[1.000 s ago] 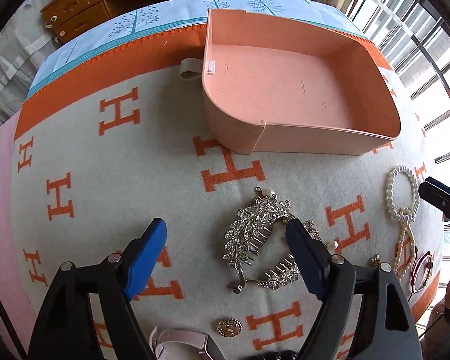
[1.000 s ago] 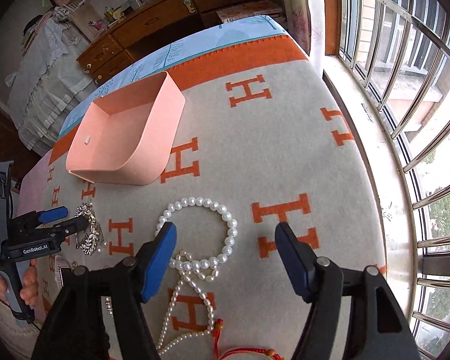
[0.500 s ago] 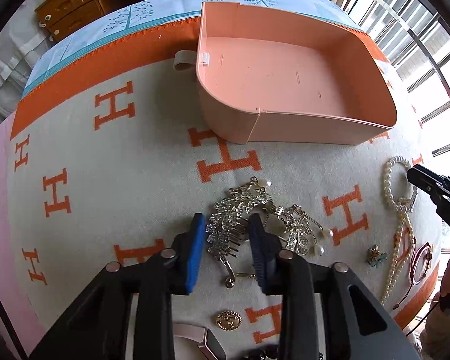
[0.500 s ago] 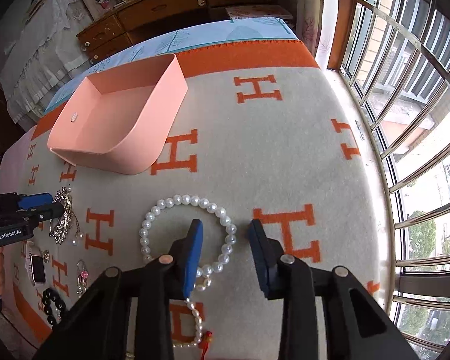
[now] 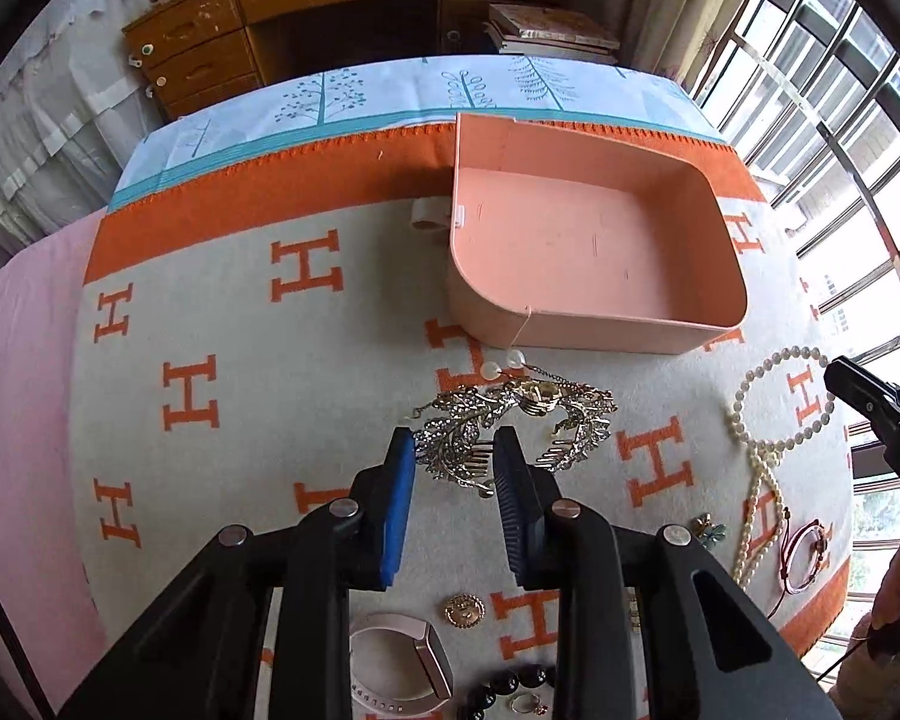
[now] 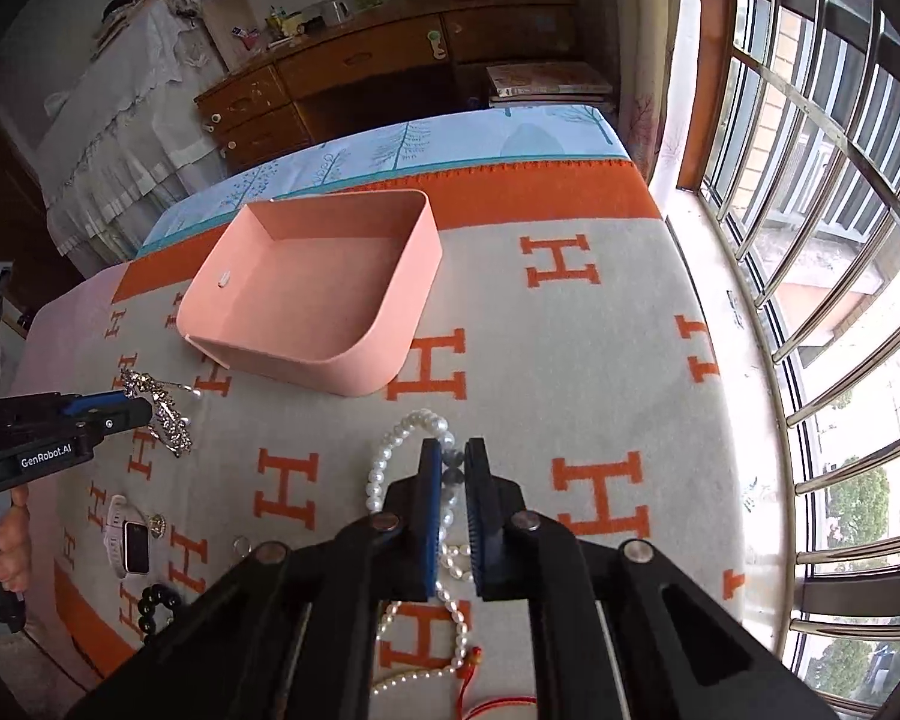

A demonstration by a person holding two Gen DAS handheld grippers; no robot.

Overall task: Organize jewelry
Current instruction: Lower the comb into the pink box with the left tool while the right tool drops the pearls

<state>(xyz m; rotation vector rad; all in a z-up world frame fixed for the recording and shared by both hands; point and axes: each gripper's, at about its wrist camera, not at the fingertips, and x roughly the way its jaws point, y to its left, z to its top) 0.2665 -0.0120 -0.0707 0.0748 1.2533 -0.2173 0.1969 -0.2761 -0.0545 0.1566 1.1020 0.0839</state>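
Note:
My left gripper (image 5: pixel 453 450) is shut on the rhinestone hair comb (image 5: pixel 510 420), which is lifted and tilted above the H-pattern blanket (image 5: pixel 240 360); it also shows in the right wrist view (image 6: pixel 156 408). My right gripper (image 6: pixel 452 459) is shut on the pearl necklace (image 6: pixel 390 462), whose loop also shows in the left wrist view (image 5: pixel 750 414). The empty pink box (image 5: pixel 588 252) stands just beyond both; it also shows in the right wrist view (image 6: pixel 318 294).
Near the front edge lie a white watch (image 6: pixel 127 537), a black bead bracelet (image 6: pixel 156 600), a gold brooch (image 5: pixel 465 610), a small flower charm (image 5: pixel 709 528) and a red cord bracelet (image 5: pixel 807 546). Barred windows (image 6: pixel 810 240) are at the right, a wooden desk (image 5: pixel 330 12) behind.
Both grippers closed from wide open onto their pieces. The left now holds the comb raised off the blanket; the right has pinched the pearl necklace and both cameras have risen.

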